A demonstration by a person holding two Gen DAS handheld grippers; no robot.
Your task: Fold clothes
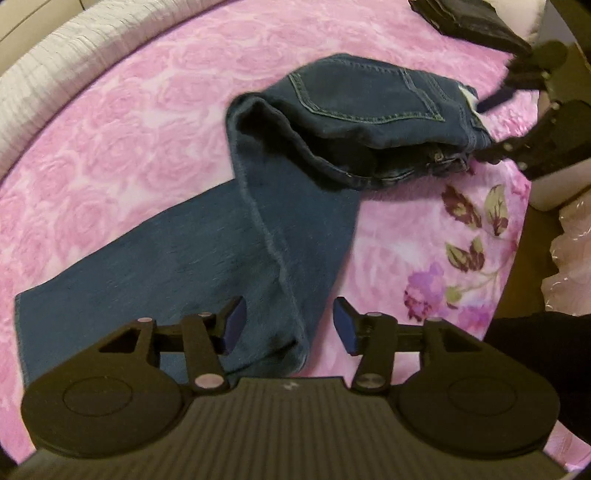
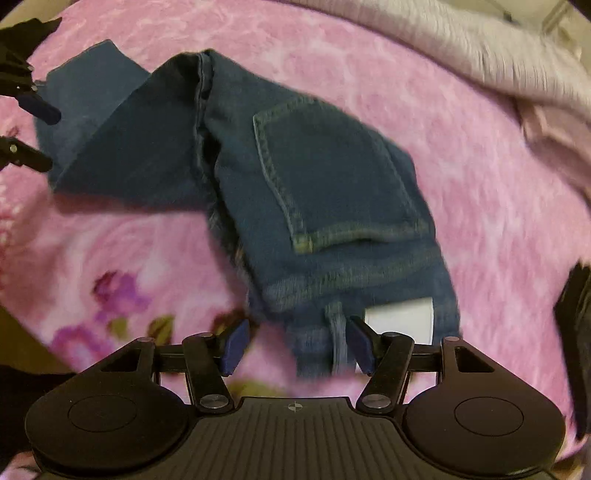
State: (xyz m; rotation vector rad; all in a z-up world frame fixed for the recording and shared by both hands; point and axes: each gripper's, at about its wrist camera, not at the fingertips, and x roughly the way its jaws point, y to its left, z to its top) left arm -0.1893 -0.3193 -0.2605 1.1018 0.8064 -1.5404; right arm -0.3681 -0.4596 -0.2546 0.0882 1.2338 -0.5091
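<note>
The dark blue jeans lie on a pink rose-patterned blanket, already folded lengthwise, one leg over the other. The seat end is doubled back over the legs, so a back pocket with its pale stitching faces up, and a white label shows at the waistband. The leg ends stretch flat away from that bundle.

The left claw hangs over the hem end of the legs, its blue pads apart, with the leg's outer seam running between them; the pads are not pressing on the cloth. The right claw is at the waistband end, its pads also apart, straddling a belt loop just beside the label, and not clamped on it.

Around them, a pale ribbed cover lies along the blanket's far edge, and a dark folded garment sits beyond the jeans. Purple flowers and leaves are printed near the blanket's near edge.
</note>
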